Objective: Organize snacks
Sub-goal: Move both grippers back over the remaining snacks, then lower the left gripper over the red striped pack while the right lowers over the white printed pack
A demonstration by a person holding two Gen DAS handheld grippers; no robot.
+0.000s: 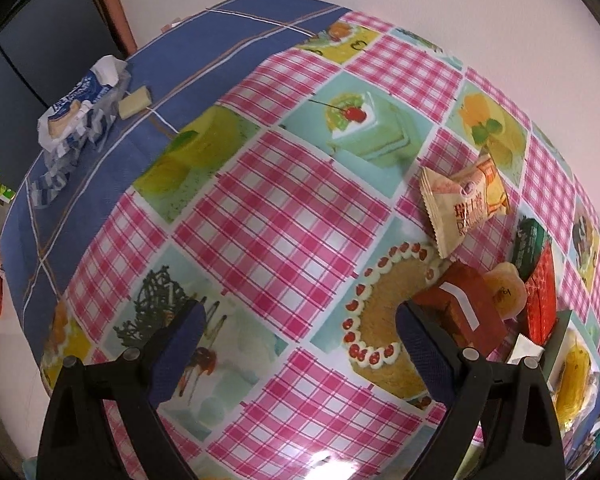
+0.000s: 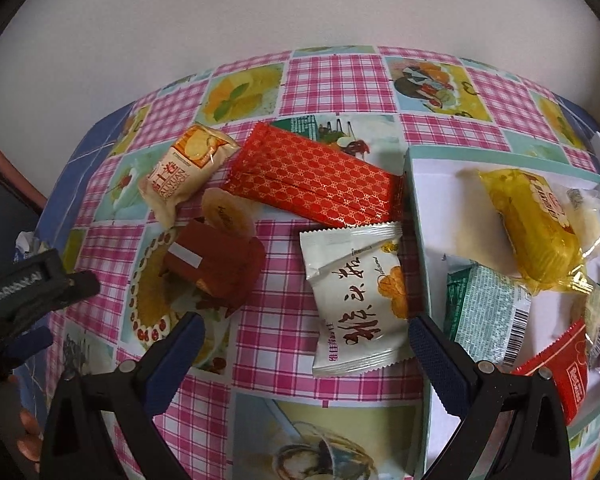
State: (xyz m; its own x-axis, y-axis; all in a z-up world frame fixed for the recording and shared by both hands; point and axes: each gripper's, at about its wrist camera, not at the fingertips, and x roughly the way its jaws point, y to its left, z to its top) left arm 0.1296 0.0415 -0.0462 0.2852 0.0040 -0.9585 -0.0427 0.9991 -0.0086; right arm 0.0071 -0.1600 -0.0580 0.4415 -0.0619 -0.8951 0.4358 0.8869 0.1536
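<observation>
In the right wrist view, my right gripper (image 2: 306,332) is open, and its fingers straddle the lower end of a white snack packet (image 2: 352,300) with dark characters. Behind it lie a long red patterned packet (image 2: 312,178), a dark red cake packet (image 2: 216,268), a round yellow cookie (image 2: 228,214) and a cream-orange packet (image 2: 184,172). To the right, a teal-rimmed box (image 2: 418,216) holds a yellow cake packet (image 2: 536,224), a green packet (image 2: 484,312) and a red packet (image 2: 560,372). My left gripper (image 1: 302,316) is open over bare tablecloth, left of the dark red packet (image 1: 464,312).
A pink checked tablecloth (image 1: 276,216) with cake pictures covers the table, over a blue cloth (image 1: 100,184). At the far left lie a crumpled blue-white wrapper (image 1: 76,116) and a small cream bar (image 1: 134,102). A white wall stands behind the table. A person's fingertips (image 2: 28,432) show at lower left.
</observation>
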